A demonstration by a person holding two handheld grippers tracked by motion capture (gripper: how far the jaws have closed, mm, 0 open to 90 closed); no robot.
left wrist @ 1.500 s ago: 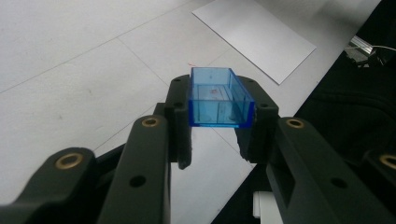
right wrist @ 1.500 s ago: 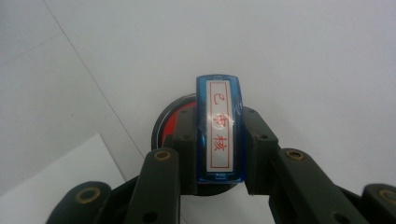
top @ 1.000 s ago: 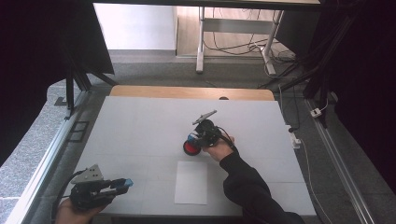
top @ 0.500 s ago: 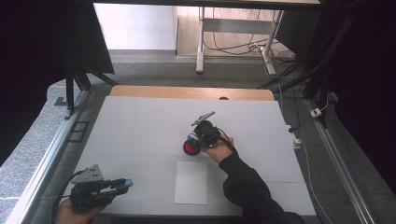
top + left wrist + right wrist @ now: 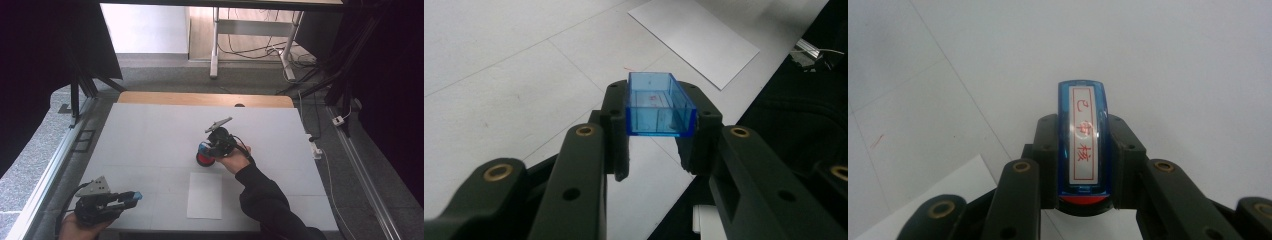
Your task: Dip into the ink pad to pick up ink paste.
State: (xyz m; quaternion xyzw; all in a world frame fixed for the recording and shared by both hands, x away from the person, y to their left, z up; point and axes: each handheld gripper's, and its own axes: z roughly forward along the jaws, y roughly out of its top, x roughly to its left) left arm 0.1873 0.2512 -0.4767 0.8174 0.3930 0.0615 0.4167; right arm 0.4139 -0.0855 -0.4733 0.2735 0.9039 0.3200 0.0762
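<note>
At the near left edge of the table (image 5: 150,130), the left gripper (image 5: 131,197) is pinching a clear blue cap (image 5: 659,105) between its jaws. The left gripper view is showing what the high view cannot: the cap is an open, hollow box, gripped by its long sides. Further right lies a white sheet of paper (image 5: 205,196). Beyond it, near mid-table, the right gripper (image 5: 206,150) is clamping a blue and red stamp (image 5: 1083,145) and holding it down at the tabletop. The right gripper view is revealing a white label with red characters on top of the stamp. The table is white with faint seams; grey floor, cables and desk legs lie beyond.
</note>
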